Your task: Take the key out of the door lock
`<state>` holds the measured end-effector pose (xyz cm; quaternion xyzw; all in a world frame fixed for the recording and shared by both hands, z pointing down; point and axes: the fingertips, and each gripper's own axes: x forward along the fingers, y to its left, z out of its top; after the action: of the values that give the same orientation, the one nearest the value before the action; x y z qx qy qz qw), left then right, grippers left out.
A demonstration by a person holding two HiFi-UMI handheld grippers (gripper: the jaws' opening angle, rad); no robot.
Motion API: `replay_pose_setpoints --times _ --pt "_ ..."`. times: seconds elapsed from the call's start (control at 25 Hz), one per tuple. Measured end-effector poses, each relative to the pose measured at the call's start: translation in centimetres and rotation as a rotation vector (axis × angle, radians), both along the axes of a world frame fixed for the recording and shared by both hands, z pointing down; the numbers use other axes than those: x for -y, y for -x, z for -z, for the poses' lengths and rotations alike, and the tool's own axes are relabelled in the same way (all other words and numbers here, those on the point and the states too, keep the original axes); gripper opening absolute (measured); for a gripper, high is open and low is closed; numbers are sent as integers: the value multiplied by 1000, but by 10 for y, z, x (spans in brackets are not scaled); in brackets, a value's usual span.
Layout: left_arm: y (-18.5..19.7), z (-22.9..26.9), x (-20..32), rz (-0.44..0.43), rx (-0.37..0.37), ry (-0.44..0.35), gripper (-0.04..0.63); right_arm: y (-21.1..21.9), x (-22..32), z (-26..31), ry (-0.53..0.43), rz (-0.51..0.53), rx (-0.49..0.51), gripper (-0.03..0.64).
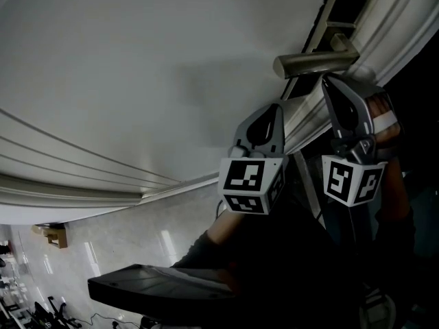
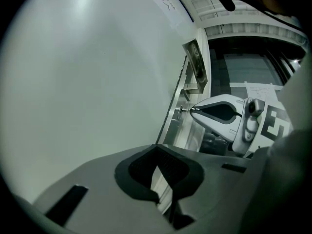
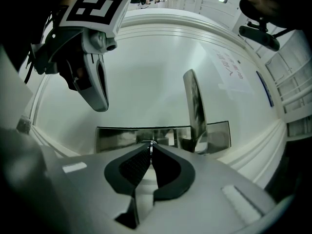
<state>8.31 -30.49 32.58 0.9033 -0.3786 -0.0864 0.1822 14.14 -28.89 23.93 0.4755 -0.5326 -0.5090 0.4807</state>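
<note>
The right claw (image 3: 151, 149) is pinching the thin metal key (image 3: 151, 144), whose long axis is pointing straight out of the mirror-bright lock plate (image 3: 117, 139), just beside the brushed lever handle (image 3: 194, 106). The left claw (image 2: 157, 152) is hovering closed and empty near that handle.

Both grippers are raised side by side at centre-right of the head view. The left gripper (image 1: 276, 107) points up and to the right, its jaws drawn together on nothing. Its marker cube (image 1: 250, 184) faces the camera, and the left forearm (image 1: 206, 244) trails off toward lower centre. The right gripper (image 1: 329, 82) stands just to its right and slightly higher, with its jaws pinched on a thin metal key (image 3: 151, 143) at their very tips. The right hand (image 1: 384, 125) grips the handle near the frame's right edge. The two grippers are close together but not touching.
</note>
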Motion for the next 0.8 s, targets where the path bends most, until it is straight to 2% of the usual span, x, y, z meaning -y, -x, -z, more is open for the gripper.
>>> replay_pose_setpoints --times 0.8 --pt "1 -3 7 -2 -12 15 0 -1 1 -3 -1 -9 -3 12"
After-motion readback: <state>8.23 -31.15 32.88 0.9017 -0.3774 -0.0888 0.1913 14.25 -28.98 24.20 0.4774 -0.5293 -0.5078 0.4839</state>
